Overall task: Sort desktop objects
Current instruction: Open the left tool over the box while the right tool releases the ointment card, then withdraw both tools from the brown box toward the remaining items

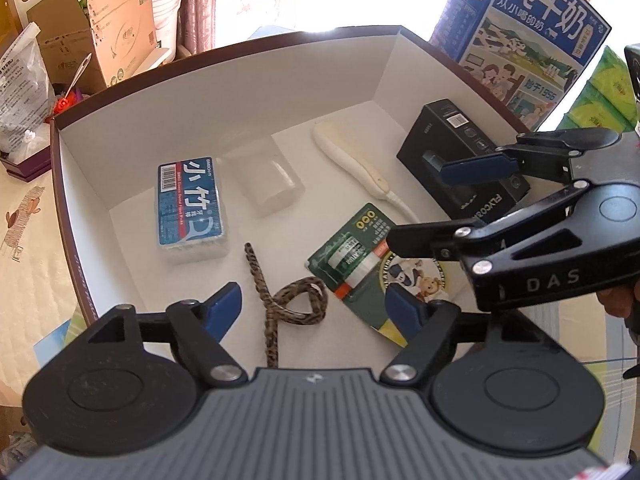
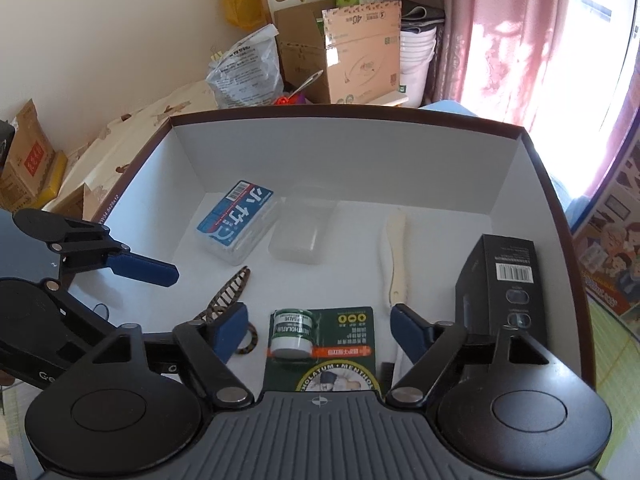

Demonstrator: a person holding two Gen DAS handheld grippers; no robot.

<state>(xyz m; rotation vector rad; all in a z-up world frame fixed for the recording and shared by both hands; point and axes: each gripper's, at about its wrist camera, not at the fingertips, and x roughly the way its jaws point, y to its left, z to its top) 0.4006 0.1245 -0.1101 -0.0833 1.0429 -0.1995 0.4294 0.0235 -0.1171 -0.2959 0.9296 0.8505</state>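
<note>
Right wrist view: I have the right gripper (image 2: 318, 330) spread wide and empty above the white box (image 2: 360, 152), with the green lip-balm card (image 2: 340, 340) lying flat directly between my fingers (image 2: 408, 332). The black carton (image 2: 500, 280) stands just right of them. My left gripper (image 1: 312, 304) is equally wide apart, holding nothing, poised over the leopard-print hair clip (image 1: 280, 304); the card lies just beside its right finger.

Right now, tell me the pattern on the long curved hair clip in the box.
Leopard-style brown and tan spots on the hair clip, clearest in the left wrist view.
</note>
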